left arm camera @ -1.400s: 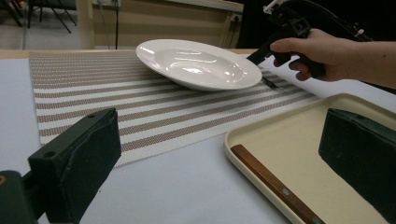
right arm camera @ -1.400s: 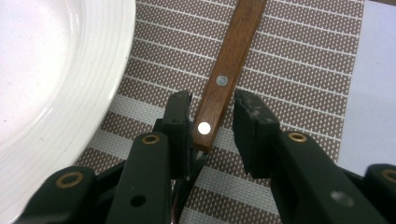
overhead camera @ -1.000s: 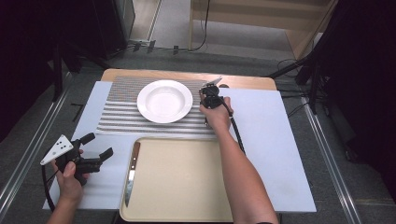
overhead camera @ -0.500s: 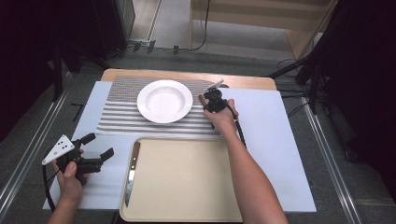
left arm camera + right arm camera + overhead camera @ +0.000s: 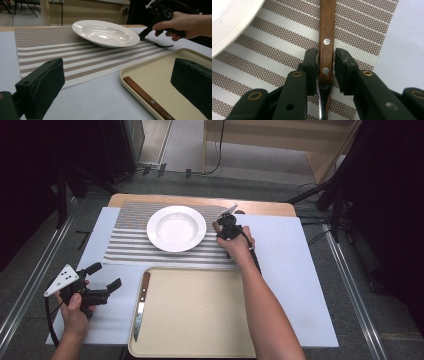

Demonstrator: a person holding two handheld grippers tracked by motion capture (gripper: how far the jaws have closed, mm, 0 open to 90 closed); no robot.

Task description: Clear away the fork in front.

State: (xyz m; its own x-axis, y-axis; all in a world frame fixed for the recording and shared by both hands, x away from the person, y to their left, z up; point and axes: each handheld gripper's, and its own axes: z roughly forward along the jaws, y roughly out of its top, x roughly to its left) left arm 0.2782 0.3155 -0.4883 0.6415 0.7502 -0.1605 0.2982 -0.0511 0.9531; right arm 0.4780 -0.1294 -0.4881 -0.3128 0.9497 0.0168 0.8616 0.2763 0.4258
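Right tool (image 5: 325,66) sits over the wood-handled utensil (image 5: 326,37) on the striped placemat (image 5: 131,245), just right of the white plate (image 5: 176,228). Its jaws have just been opening: handle lies between the pads, small gap on the right side, so it's released, not clamped. Handle flat on the mat, metal neck running back under the tool. Left tool (image 5: 104,281) is wide open with nothing in it, held over the desk (image 5: 295,265) left of the beige tray (image 5: 200,315). A wood-handled knife (image 5: 141,305) lies along the tray's left edge.
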